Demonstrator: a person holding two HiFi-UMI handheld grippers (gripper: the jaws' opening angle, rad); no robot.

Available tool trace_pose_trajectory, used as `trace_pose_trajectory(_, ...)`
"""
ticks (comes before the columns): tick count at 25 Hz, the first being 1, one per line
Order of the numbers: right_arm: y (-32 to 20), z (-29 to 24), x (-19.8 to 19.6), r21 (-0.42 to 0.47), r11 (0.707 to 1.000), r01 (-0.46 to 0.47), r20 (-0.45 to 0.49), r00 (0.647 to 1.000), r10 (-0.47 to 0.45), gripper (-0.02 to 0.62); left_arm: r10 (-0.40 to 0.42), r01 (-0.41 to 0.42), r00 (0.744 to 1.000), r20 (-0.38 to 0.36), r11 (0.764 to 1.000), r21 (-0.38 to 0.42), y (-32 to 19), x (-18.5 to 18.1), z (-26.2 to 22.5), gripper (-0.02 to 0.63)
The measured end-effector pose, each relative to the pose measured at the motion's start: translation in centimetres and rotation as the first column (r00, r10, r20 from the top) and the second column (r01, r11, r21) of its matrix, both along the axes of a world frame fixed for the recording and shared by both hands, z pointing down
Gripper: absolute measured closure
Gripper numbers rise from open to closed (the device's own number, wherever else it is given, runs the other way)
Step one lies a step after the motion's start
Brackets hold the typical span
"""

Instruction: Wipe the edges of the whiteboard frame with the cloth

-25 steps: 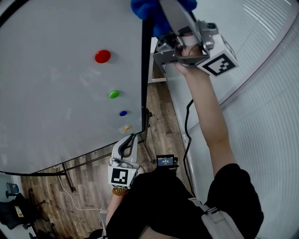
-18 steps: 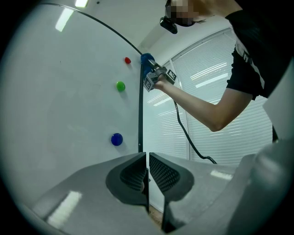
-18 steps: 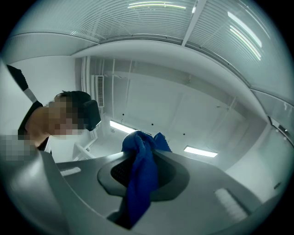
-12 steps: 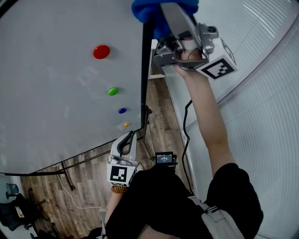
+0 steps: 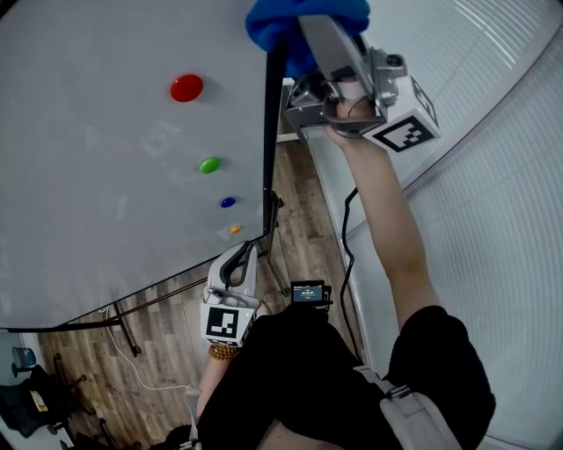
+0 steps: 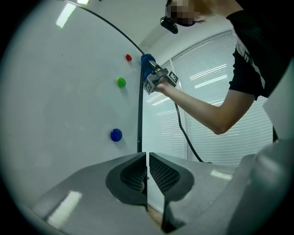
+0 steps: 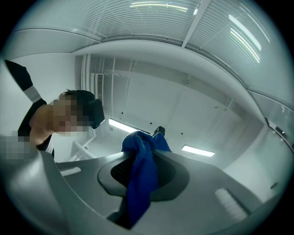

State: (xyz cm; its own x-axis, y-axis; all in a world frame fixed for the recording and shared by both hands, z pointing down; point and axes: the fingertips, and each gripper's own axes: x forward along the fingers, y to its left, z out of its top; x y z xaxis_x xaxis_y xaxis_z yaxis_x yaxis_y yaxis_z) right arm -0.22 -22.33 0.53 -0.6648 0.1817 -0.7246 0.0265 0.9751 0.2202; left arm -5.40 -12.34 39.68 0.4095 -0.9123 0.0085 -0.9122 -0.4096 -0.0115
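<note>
A person stands at a whiteboard (image 5: 106, 202), seen from above. The right gripper (image 5: 310, 26) is raised high, its claw clamped on a blue cloth (image 5: 277, 22), which is pressed against the dark frame (image 5: 266, 158) near the top of the board's right edge. The left gripper (image 5: 244, 259) hangs low by the board's lower right corner, its claw drawn nearly together with nothing seen in it. Red (image 5: 186, 88), green (image 5: 209, 164) and blue (image 5: 228, 202) magnets dot the board near that edge. The cloth looks soft, light and floppy; a bunched fold, as held, likely suits it best.
</note>
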Motion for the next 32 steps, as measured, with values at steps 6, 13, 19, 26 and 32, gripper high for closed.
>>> trace_pose_trajectory(6,-0.2,0.9,0.0,-0.01,1.0,-0.005,0.008,1.0,0.005,0.517,0.01,-0.01,1.0,-0.003,1.0,-0.001,-0.1,-0.1,-0.2,0.606)
trace_pose_trajectory(13,-0.4,2.2,0.1,-0.021,1.0,-0.022,0.012,1.0,0.022,0.517,0.017,-0.017,1.0,-0.003,1.0,-0.003,-0.1,-0.2,0.2,0.606)
trace_pose_trajectory(19,-0.8,3.0,0.0,-0.035,0.999,-0.024,0.015,1.0,0.025,0.517,0.022,-0.022,1.0,-0.009,1.0,-0.012,-0.2,-0.5,0.3,0.606)
trace_pose_trajectory(26,-1.0,4.4,0.3,-0.061,0.997,-0.041,0.025,0.999,0.042,0.517,0.03,-0.03,1.0,0.0,0.999,-0.016,-0.1,-0.5,0.7,0.606)
trace_pose_trajectory(32,-0.9,5.3,0.1,-0.065,0.996,-0.057,0.02,0.998,0.059,0.517,0.043,-0.043,0.999,-0.009,0.999,-0.018,-0.2,-0.6,0.9,0.606)
